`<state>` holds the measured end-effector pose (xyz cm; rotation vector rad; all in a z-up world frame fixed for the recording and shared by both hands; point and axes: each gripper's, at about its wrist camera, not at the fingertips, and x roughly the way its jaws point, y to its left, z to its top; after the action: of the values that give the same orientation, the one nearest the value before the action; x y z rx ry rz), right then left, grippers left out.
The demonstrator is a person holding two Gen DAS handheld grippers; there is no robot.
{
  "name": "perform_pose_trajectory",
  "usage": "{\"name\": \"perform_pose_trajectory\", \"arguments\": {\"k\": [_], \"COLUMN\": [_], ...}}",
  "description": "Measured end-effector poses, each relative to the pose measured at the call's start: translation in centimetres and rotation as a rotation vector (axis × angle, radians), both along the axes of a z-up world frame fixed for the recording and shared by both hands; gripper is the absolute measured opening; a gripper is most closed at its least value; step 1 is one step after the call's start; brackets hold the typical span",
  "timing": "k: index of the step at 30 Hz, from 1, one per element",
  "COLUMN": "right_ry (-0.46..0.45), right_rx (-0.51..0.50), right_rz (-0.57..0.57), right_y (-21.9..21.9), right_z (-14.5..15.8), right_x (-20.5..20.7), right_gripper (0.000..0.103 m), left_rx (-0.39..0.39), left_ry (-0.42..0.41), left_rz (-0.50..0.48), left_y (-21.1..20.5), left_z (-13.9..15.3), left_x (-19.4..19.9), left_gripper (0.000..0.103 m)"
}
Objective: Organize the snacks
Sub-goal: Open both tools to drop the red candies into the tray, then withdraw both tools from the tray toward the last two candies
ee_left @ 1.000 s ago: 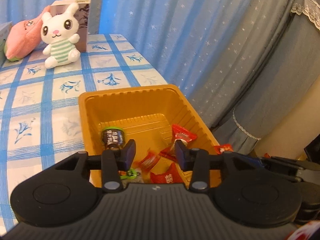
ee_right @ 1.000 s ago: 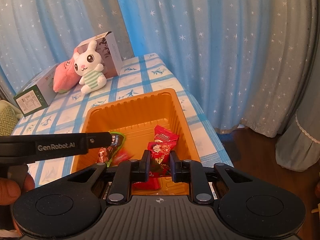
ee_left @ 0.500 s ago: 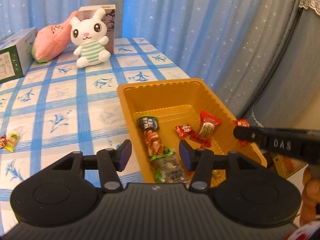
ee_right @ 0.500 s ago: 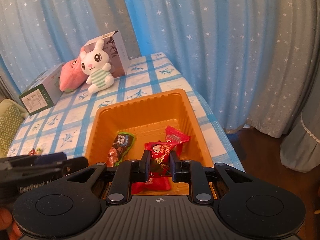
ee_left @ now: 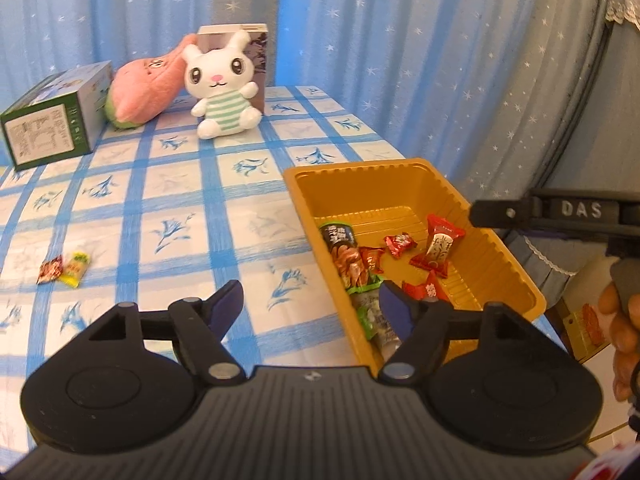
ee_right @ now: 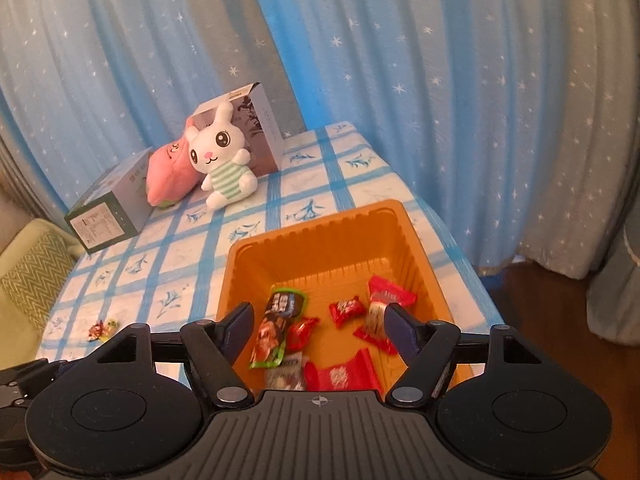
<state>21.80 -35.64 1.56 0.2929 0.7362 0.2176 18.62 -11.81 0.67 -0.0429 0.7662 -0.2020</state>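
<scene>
left gripper (ee_left: 310, 306): fingers spread, just been opening, nothing between them; it hangs over the bench (ee_left: 168, 208) beside the near left corner of the orange tray (ee_left: 502, 252)
right gripper (ee_right: 318, 324): fingers parted, just been opening, no grip; it hangs above the tray's near end, wrapped snacks lying loose below it
snacks left out: two small candies, a red-brown one (ee_left: 50, 269) touching a yellow-green one (ee_left: 75, 265), on the bench well to the left of the tray
which hand: the left gripper looks nearer; the pair lies ahead and to the left of its fingers
long axis: each candy runs roughly toward the far edge, side by side
hard to make out: the candies are tiny and blurred; the tray's near wall is hidden behind both gripper bodies
</scene>
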Motion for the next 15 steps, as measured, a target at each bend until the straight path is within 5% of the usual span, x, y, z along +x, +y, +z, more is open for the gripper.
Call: {"name": "perform_pose_trajectory", "arguments": {"k": [15], "right_ry": [0.000], "right_rx": [0.005], "right_rz": [-0.004], "right_y": [3.5], "right_z": [2.5], "right_x": [-7.1], "right_gripper": [0.072], "left_rx": [-0.018], "left_ry": [-0.032], "left_rz": [0.073], "left_y": [4.9], "left_z": [3.3], "left_x": [-5.9], "left_gripper": [0.080]}}
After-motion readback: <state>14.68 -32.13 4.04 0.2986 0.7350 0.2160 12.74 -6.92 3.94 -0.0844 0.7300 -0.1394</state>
